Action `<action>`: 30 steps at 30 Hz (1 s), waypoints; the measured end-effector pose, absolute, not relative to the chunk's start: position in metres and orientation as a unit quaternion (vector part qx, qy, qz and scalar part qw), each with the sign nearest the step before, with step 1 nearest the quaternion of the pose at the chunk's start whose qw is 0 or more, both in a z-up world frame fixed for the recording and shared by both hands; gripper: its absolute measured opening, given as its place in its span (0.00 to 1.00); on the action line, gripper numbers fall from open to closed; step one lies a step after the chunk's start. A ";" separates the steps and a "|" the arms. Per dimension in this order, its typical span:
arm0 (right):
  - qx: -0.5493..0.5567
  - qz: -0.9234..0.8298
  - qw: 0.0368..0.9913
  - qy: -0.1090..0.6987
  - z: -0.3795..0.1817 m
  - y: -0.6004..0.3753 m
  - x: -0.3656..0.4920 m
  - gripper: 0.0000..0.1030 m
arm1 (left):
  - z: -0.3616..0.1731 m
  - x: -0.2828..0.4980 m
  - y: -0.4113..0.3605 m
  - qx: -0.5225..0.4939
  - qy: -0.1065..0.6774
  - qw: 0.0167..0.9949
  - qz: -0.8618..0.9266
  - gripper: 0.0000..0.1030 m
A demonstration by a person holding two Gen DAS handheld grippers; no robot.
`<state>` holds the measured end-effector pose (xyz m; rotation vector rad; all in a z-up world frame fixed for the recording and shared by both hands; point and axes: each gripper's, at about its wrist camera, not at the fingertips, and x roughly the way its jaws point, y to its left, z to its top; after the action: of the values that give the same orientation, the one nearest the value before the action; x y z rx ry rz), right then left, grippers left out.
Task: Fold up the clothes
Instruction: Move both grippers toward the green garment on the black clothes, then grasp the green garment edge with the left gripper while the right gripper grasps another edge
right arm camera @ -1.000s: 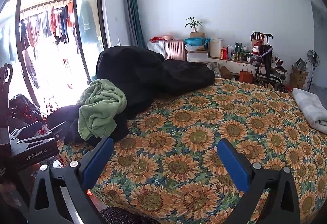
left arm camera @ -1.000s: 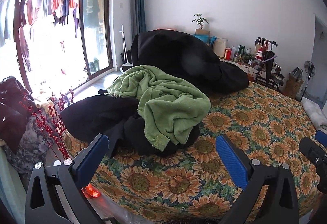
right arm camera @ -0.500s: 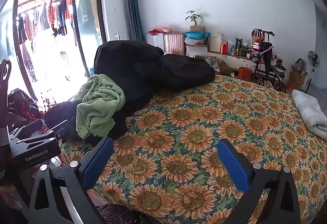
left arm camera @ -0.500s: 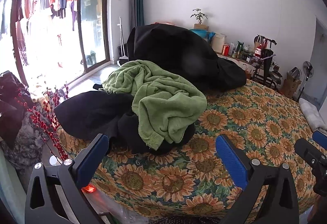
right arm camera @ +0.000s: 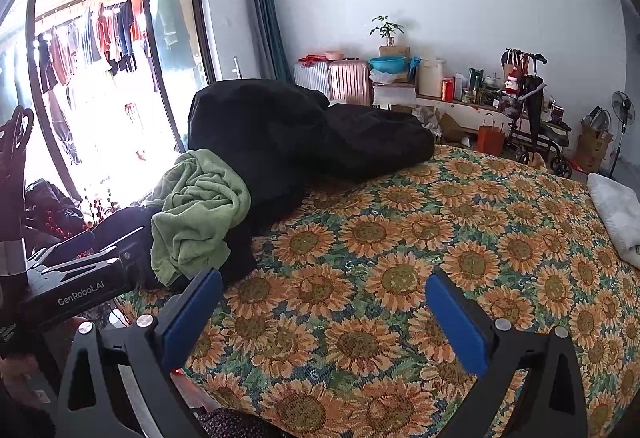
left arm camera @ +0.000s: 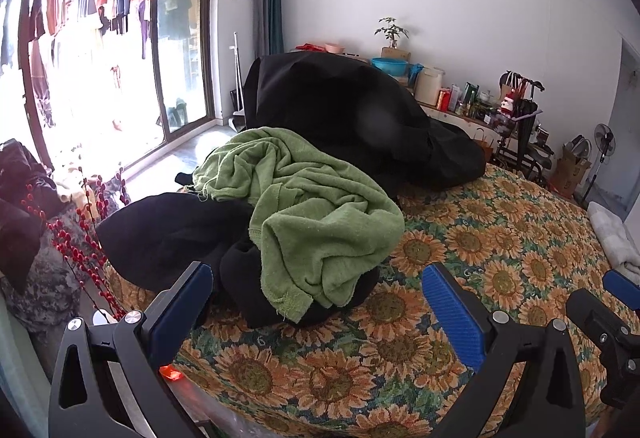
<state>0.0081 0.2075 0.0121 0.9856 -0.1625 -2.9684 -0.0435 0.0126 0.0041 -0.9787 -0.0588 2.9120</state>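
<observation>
A crumpled green garment [left arm camera: 316,214] [right arm camera: 200,214] lies on top of a heap of black clothes [left arm camera: 344,110] [right arm camera: 288,130] at the left side of a bed with a sunflower cover [left arm camera: 480,246] [right arm camera: 420,238]. My left gripper [left arm camera: 316,298] hovers open just short of the green garment's hanging hem, with nothing between its blue pads. My right gripper [right arm camera: 324,306] is open over bare sunflower cover, to the right of the pile. The left gripper's black body [right arm camera: 76,278] shows at the left edge of the right wrist view.
A folded white cloth [right arm camera: 616,214] lies at the bed's right edge. Left of the bed are a red berry branch [left arm camera: 76,246], dark bags and a glass door with hanging laundry [left arm camera: 100,6]. Suitcases [right arm camera: 348,78], a shelf of bottles and a fan [right arm camera: 622,110] line the far wall.
Both grippers have edged closer to the bed and the pile, which now fills more of the left wrist view. The clothes have not moved and both grippers stay open.
</observation>
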 end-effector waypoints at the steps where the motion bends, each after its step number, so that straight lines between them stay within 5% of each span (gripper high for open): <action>1: 0.315 -0.948 0.004 -0.053 0.011 0.208 0.006 1.00 | 0.003 -0.046 0.012 -0.320 -0.019 0.036 0.947 1.00; 21: 0.335 -0.940 0.027 -0.055 -0.014 0.204 -0.041 0.92 | -0.020 -0.095 0.009 -0.340 -0.053 0.038 0.938 0.97; 24: 0.341 -0.938 0.033 -0.053 -0.020 0.201 -0.051 0.90 | -0.031 -0.108 0.012 -0.354 -0.056 0.035 0.933 0.91; 28: 0.346 -0.935 0.047 -0.052 -0.027 0.198 -0.063 0.87 | -0.048 -0.124 0.013 -0.374 -0.069 0.042 0.924 0.65; 30: 0.345 -0.935 0.061 -0.048 -0.031 0.195 -0.068 0.85 | -0.056 -0.131 0.012 -0.380 -0.080 0.043 0.920 0.61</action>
<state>-0.0679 0.1953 -0.0309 1.0446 -0.1466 -2.8301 -0.1305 0.0123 -0.0557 -1.1636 -0.2452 2.8144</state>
